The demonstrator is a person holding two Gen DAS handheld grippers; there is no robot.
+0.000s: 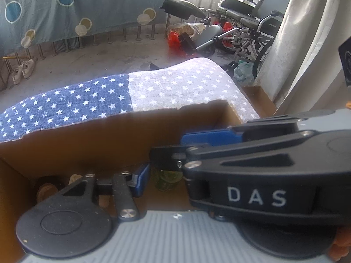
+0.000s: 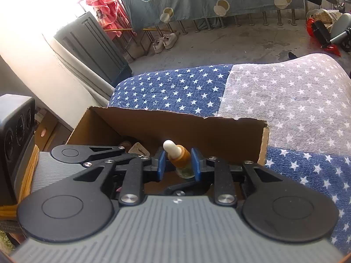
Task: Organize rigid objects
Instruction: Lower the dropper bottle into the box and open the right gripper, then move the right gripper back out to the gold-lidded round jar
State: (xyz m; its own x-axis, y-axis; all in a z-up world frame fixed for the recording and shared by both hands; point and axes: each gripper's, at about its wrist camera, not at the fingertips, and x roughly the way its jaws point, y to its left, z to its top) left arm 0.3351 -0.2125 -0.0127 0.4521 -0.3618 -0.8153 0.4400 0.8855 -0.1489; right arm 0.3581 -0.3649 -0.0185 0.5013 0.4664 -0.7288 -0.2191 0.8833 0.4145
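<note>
A brown cardboard box (image 2: 230,131) stands open on a star-patterned cloth (image 2: 296,100). My right gripper (image 2: 178,163) is shut on a dropper bottle (image 2: 181,156) with a white rubber bulb and amber collar, held upright over the box's near side. In the left wrist view the right gripper's black "DAS" body (image 1: 256,175) crosses in front of my left gripper (image 1: 153,171). Only the left gripper's left blue finger (image 1: 140,179) shows; the other is hidden. The bottle's green glass base (image 1: 167,178) shows below. Corks (image 1: 46,191) lie on the box floor (image 1: 162,199).
The cloth covers a raised surface beyond the box (image 1: 109,100). A black speaker (image 2: 15,144) stands at the left. On the floor beyond are white shoes (image 2: 164,41), a wheelchair (image 1: 248,26), red bags (image 1: 174,39) and a hanging blue sheet (image 1: 76,6).
</note>
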